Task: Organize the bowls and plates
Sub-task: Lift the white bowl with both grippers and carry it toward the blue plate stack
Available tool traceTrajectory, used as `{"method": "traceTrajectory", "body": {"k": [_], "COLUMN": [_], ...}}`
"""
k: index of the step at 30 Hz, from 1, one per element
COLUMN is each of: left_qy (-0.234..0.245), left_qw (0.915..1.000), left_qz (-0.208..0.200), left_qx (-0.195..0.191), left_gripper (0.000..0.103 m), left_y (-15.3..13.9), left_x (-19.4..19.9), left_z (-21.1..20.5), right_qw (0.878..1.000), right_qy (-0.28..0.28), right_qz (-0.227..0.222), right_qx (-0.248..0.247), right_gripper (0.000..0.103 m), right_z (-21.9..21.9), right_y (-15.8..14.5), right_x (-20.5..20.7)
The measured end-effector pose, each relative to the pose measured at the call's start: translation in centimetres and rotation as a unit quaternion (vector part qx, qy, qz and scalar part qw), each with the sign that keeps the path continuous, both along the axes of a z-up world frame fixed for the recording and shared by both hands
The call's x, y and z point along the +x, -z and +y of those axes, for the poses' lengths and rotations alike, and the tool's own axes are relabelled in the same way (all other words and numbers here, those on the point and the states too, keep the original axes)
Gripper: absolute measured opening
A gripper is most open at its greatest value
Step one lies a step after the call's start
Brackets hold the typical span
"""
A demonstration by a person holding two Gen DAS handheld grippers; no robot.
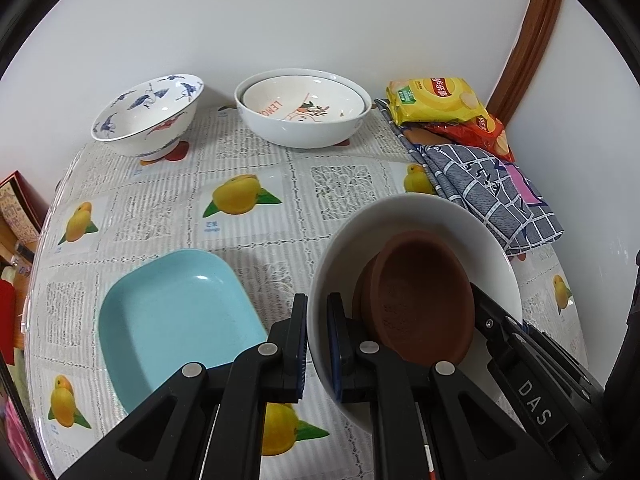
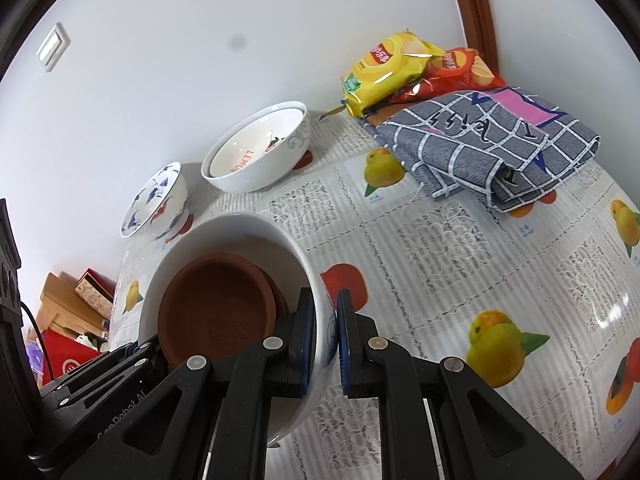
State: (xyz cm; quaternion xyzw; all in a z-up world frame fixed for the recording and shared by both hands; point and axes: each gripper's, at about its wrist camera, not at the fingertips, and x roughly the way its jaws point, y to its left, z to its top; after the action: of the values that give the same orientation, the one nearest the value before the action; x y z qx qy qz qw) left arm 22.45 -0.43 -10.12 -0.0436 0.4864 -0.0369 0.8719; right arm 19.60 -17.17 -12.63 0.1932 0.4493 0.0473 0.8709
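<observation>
On the round desk [image 1: 344,184] covered by a fruit-print plastic cloth, a large white ceramic bowl [image 1: 440,216] sits near the front, its mouth tipped toward the wall. The left tongs [image 1: 317,344] pinch its left rim and the right tongs [image 2: 325,344] pinch its right rim. Inside it lean brown clay saucers [image 1: 420,292], stacked, hollows facing up and back. Just left of the bowl lies a pale blue squarish plate [image 1: 176,312], its long axis running front to back.
</observation>
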Motion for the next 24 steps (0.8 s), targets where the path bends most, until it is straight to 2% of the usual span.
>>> {"method": "traceTrajectory", "body": {"k": [24], "left_qy": [-0.026], "left_qw": [0.9997], "left_qz": [-0.002], "left_qx": [-0.001], "left_gripper": [0.01], "left_y": [0.0], "left_x": [-1.5], "left_z": [4.1], "right_qw": [0.999], "right_qy": [-0.031], "right_qz": [-0.011], "right_qx": [0.011], "right_gripper": [0.011], "right_z": [3.9], "right_y": [-0.5], "right_x": [-0.3]}}
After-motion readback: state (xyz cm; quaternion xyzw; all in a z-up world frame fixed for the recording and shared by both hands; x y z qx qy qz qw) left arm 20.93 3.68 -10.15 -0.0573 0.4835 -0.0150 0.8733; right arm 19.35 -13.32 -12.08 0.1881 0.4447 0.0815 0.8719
